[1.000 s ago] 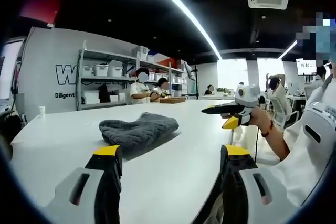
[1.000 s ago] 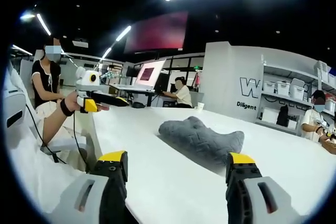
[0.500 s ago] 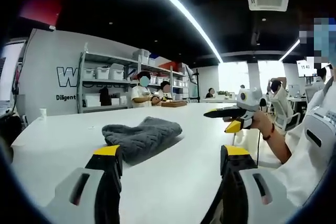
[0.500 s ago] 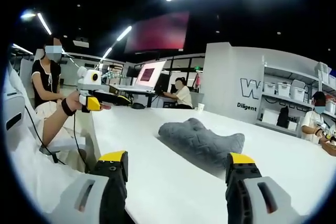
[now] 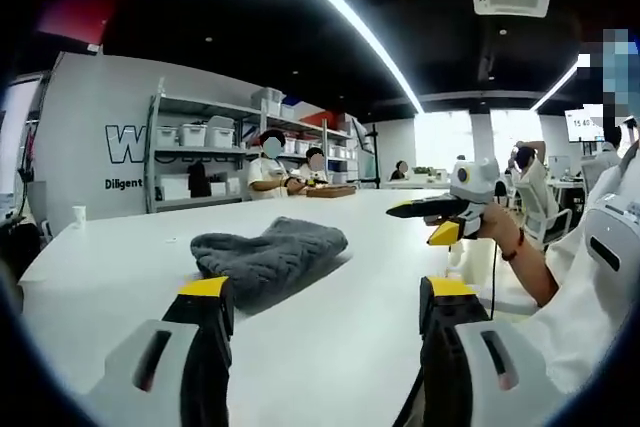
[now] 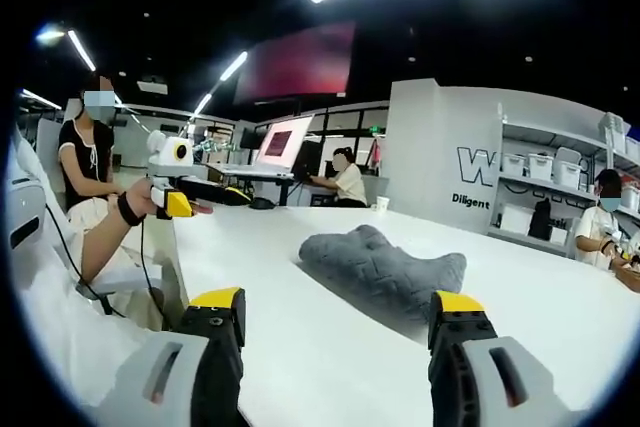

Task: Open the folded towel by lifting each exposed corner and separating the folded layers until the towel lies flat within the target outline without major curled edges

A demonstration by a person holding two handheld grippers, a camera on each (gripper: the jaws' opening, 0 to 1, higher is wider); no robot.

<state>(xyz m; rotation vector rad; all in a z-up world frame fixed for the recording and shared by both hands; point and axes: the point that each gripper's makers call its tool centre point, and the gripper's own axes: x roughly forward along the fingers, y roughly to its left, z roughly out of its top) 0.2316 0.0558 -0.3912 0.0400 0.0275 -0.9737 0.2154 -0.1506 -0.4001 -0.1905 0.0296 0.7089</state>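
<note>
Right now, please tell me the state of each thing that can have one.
towel: folded and bunched, lying on the table, untouched
left gripper: open, holding nothing, short of the towel
right gripper: open, holding nothing, short of the towel
table: white, bearing the towel

Grey wall (image 5: 100,97): large "W", "Diligent" below. Screen (image 5: 583,125): "15:40".
</note>
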